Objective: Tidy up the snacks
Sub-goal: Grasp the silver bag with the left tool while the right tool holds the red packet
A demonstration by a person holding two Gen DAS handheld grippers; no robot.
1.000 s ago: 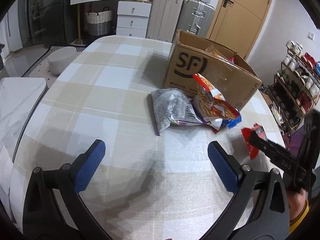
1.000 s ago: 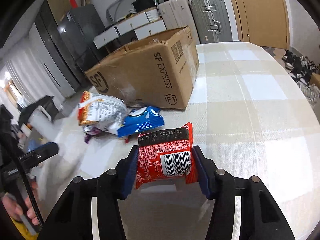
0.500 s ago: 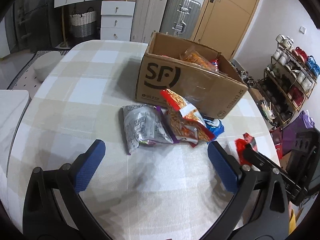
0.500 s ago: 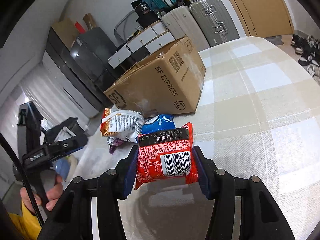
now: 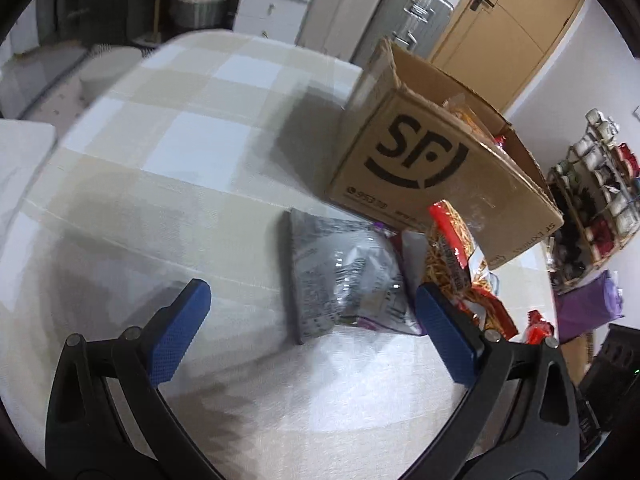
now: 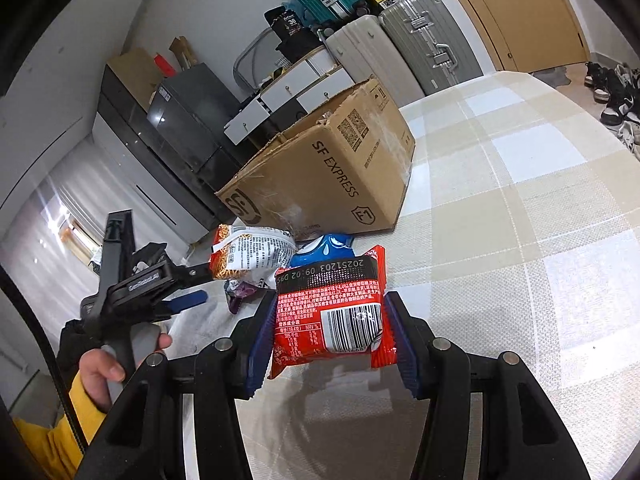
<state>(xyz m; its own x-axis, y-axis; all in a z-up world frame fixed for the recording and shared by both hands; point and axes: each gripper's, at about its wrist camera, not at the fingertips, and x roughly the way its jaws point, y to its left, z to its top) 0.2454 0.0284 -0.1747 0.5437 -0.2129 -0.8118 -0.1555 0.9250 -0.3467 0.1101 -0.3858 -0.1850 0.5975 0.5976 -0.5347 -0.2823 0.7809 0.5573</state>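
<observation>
The left tongs [image 5: 306, 320] have swung in toward the loose pile since a second ago: the silver packet [image 5: 344, 276] that lay well ahead of them now sits just in front of their blue pads and partly between them, and the cardboard box [image 5: 432, 168] looms much closer. Their jaws stand wide apart with nothing gripped, so this reads as an approach to the next pickup and not yet a grasp. The right tongs [image 6: 328, 332] have barely shifted; they remain clamped on the red packet [image 6: 330, 312], pads pressed to its two side edges, holding it clear above the desk [image 6: 520, 208], with only the angle toward the box changed. That suggests one snack is in hand awaiting its place while the other hand goes for a second. By count, three packets lie on the desk beside the box: the silver one, an orange-and-red noodle-print packet [image 5: 452, 256] overlapping its right side, and a blue packet [image 6: 324, 246] behind it, seen only from the right wrist. With the red one held, that makes four snacks outside the box. There is one box, open on top, with at least two packets showing inside; how many more it holds cannot be told. Both tongs are in view, one per hand.
</observation>
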